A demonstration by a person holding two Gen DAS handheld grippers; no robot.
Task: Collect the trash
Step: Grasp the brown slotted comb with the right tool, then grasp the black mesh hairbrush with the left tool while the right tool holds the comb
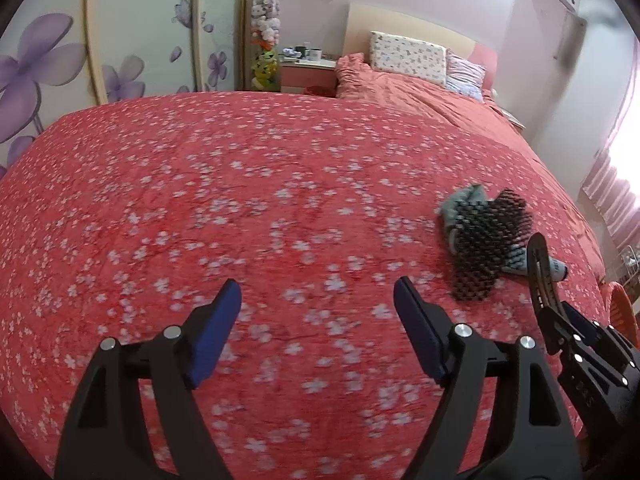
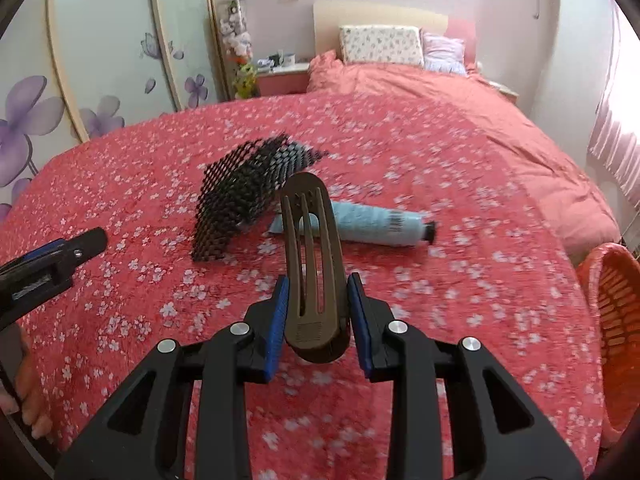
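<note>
Three pieces of trash are in play on the bed [image 2: 460, 152], and I take the black mesh sheet [image 2: 236, 196] as my landmark. My right gripper [image 2: 316, 312] has its fingers [image 2: 278, 320] clamped on the flat sides of a brown slotted clip [image 2: 314, 264], gripping near its thick end so the long rounded end juts forward and up, clear of the bedspread. That hold looks deliberate: squeezing the wide faces keeps the thin piece from twisting out. Just to the right of the mesh sheet lies a pale blue tube [image 2: 376, 224] on its side, black cap pointing away from the mesh; both rest on the bedspread, not yet picked up. Far right of the mesh sheet, at the bed's edge, stands an orange basket [image 2: 616, 320], which I judge is where the clip should go.

My left gripper [image 1: 318, 308] hangs over bare bedspread, left of the mesh sheet [image 1: 484, 240], fingers [image 1: 218, 332] well apart and empty. I read that as kept ready for the mesh, since a floppy sheet wants a wide bite.
</note>
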